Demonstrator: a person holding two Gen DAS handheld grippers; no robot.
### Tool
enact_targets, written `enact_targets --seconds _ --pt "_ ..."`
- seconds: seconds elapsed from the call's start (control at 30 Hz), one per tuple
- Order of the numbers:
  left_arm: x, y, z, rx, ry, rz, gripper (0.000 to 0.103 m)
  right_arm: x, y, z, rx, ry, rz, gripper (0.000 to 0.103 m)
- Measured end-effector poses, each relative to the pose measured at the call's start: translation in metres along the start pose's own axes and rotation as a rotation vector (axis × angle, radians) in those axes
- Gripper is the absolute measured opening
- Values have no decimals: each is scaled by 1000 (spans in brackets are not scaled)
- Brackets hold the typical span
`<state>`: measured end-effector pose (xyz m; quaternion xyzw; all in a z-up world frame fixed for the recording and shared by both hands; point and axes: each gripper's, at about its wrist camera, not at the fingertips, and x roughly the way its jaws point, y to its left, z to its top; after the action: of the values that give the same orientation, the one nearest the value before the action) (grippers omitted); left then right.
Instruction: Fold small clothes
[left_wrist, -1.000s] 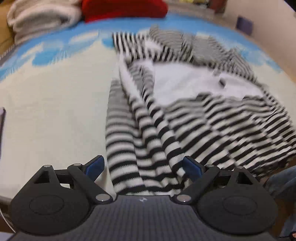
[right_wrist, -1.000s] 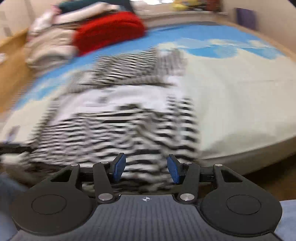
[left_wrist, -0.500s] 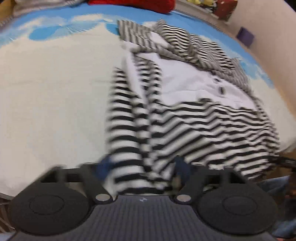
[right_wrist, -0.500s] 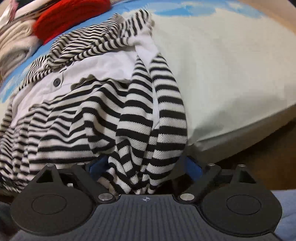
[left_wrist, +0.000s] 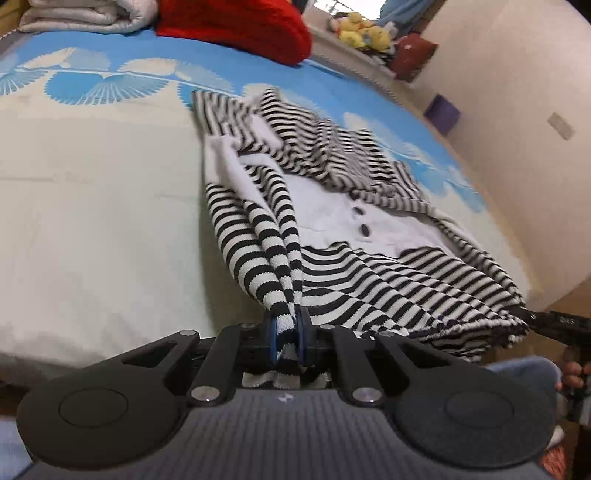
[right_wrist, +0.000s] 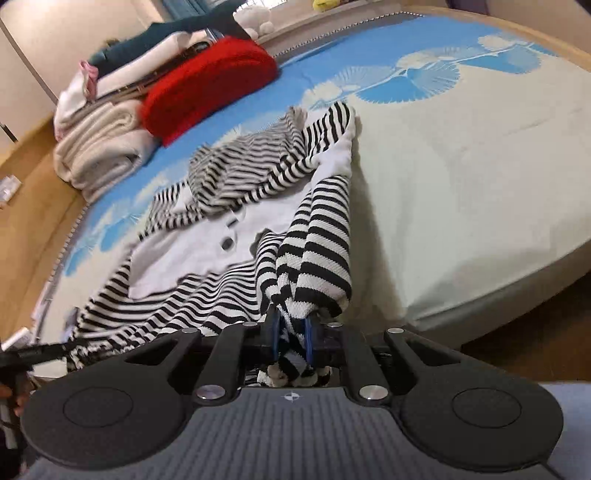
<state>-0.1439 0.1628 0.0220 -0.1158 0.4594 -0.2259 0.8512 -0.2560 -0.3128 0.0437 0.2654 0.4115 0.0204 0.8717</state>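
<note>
my left gripper (left_wrist: 285, 341) and right gripper (right_wrist: 291, 341) look alike: black linkage arms, silver screw heads, blue finger pads (left_wrist: 272, 338), round black discs flanking a ribbed grey body with a small white mark.

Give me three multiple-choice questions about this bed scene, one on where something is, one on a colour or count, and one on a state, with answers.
1. Where does the red knitted blanket lie?
A. at the bed's far end beside the folded cream blankets
B. on the floor
C. on top of the garment

2. How many dark buttons show on the black-and-white striped garment's white panel in the left wrist view?
A. none
B. two
C. five

3. What is the left tool doing?
A. hanging open
B. shut on nothing
C. shut on the garment's hem

Answers:
A, it sits beside the cream pile.
B, two dark ovals show.
C, striped cloth is pinched between its blue pads.
</note>
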Motion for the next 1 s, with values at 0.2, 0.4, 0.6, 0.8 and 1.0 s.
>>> enact_targets --seconds 0.2,0.4,0.6,0.8,1.0 --pt "-34 -7 -45 -81 40 -73 10 -34 -23 -27 139 68 18 13" --pt "-21 1 16 -181 42 -120 10 5 -6 43 145 89 1 12" --pt "79 16 227 -217 -18 -38 31 146 23 223 238 40 -150 25" --pt "146 63 341 -455 -144 149 86 203 38 272 238 -88 -130 72" --pt "136 49 268 -246 -225 128 100 187 17 226 98 -328 -146 81"
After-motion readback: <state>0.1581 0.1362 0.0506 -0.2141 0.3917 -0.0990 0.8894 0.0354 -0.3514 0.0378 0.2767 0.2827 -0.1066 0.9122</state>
